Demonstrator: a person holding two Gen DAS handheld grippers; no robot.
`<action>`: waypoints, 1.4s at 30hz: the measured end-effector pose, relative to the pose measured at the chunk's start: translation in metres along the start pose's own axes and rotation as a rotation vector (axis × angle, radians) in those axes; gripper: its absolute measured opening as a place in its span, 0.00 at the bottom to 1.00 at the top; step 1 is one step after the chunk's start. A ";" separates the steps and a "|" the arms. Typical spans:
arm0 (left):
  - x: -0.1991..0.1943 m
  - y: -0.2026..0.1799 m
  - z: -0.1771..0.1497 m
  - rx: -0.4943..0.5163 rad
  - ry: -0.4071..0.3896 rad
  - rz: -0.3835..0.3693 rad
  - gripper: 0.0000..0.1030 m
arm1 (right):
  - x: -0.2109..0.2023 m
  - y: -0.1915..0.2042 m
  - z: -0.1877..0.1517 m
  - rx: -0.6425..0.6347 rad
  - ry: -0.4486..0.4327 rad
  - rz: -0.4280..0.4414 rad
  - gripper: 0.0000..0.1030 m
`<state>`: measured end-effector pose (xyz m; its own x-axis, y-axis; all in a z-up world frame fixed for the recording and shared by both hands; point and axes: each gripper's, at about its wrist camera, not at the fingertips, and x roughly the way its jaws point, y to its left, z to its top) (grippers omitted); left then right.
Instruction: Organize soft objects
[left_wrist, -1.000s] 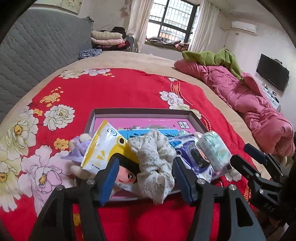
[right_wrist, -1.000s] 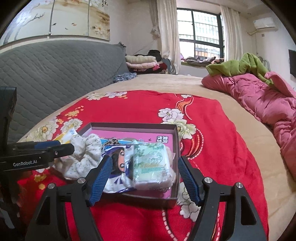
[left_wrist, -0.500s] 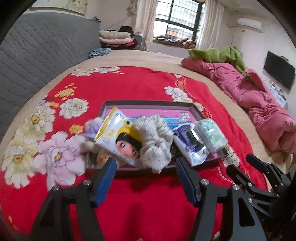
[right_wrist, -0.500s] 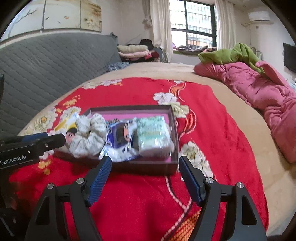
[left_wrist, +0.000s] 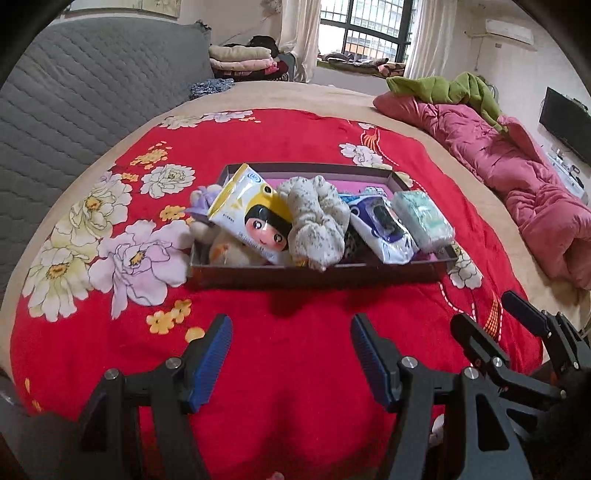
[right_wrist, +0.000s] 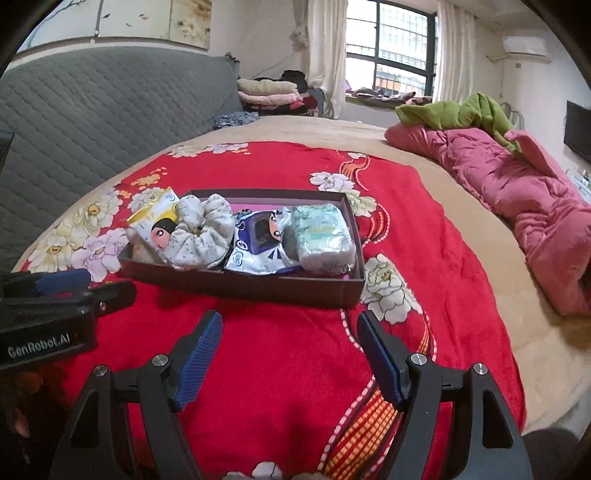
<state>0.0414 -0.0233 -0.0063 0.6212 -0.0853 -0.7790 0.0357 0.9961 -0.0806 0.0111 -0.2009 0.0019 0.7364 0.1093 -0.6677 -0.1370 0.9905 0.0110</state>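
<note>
A shallow brown box (left_wrist: 317, 275) (right_wrist: 258, 286) with a pink floor sits on the red flowered blanket. It holds a yellow-and-white tissue pack with a cartoon face (left_wrist: 255, 216) (right_wrist: 155, 223), a pale floral scrunchie (left_wrist: 317, 221) (right_wrist: 201, 229), a blue-and-white wipes pack (left_wrist: 380, 230) (right_wrist: 260, 242), a green tissue pack (left_wrist: 421, 218) (right_wrist: 323, 232) and a plush toy (left_wrist: 207, 199) at the left end. My left gripper (left_wrist: 291, 358) hangs open over bare blanket in front of the box. My right gripper (right_wrist: 290, 354) is open too, likewise short of the box, with nothing between its fingers.
A pink quilt (left_wrist: 517, 173) with a green garment (right_wrist: 461, 112) lies along the bed's right side. A grey quilted headboard (right_wrist: 92, 118) rises at the left. Folded clothes (left_wrist: 240, 61) are stacked at the back near the window. A television (left_wrist: 565, 123) hangs at far right.
Both grippers have drawn back from the box towards the near edge of the bed. The packs and scrunchie that lay between the fingers now rest in the box, well ahead of them.
</note>
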 end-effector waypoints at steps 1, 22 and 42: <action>-0.001 0.000 -0.001 -0.002 0.001 -0.001 0.64 | 0.000 0.000 -0.001 0.005 0.004 -0.005 0.74; -0.010 0.010 -0.014 -0.033 0.010 0.030 0.64 | -0.005 -0.004 -0.013 0.032 0.032 -0.016 0.74; 0.001 0.010 -0.019 -0.026 0.048 0.043 0.64 | 0.005 -0.004 -0.018 0.042 0.063 0.006 0.74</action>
<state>0.0275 -0.0135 -0.0198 0.5834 -0.0443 -0.8110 -0.0110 0.9980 -0.0624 0.0035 -0.2055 -0.0146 0.6926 0.1113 -0.7127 -0.1124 0.9926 0.0458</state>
